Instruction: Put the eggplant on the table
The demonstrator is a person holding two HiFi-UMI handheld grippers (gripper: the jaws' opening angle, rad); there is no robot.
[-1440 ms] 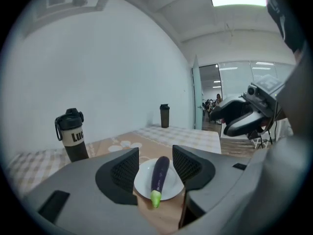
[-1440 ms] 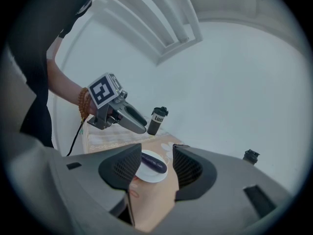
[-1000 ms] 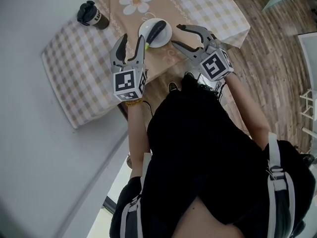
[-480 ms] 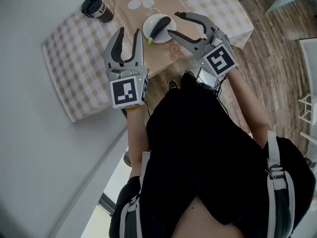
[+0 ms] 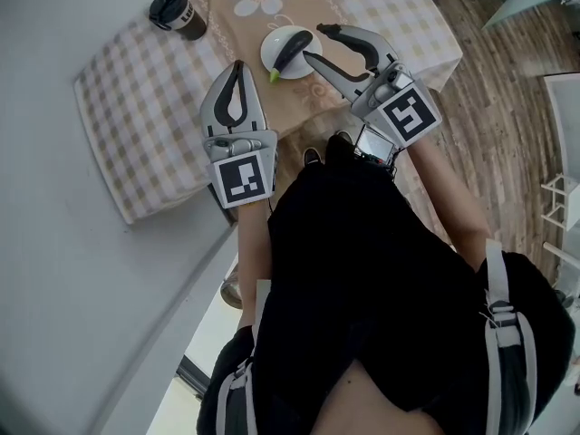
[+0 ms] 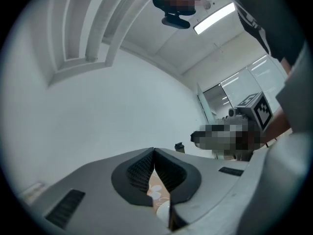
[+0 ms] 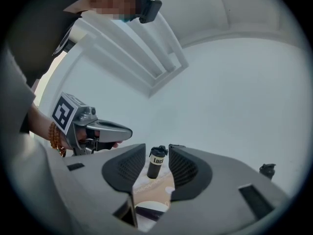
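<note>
The eggplant (image 5: pixel 292 49) lies in a white plate (image 5: pixel 268 54) on the table (image 5: pixel 136 107). It looks light, smooth and likely slippery, so it is best taken across its thick middle. The right gripper (image 5: pixel 314 43) hovers just beside it with jaws closing on nothing, and the left gripper (image 5: pixel 237 66) has its jaws shut and empty. There is bare cloth left of the plate, and the cup (image 5: pixel 177 12) stands well apart.

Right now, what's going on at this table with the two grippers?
A person stands at a beige-checked, cloth-covered table, holding a two-jaw gripper in each hand, both raised above the tabletop. The left gripper is shut and empty. The right gripper is closing its jaws with nothing between them, its tips near the white bowl in the head view. The dark purple eggplant lies in that bowl, not yet on the table. A dark lidded cup stands apart near a corner.
</note>
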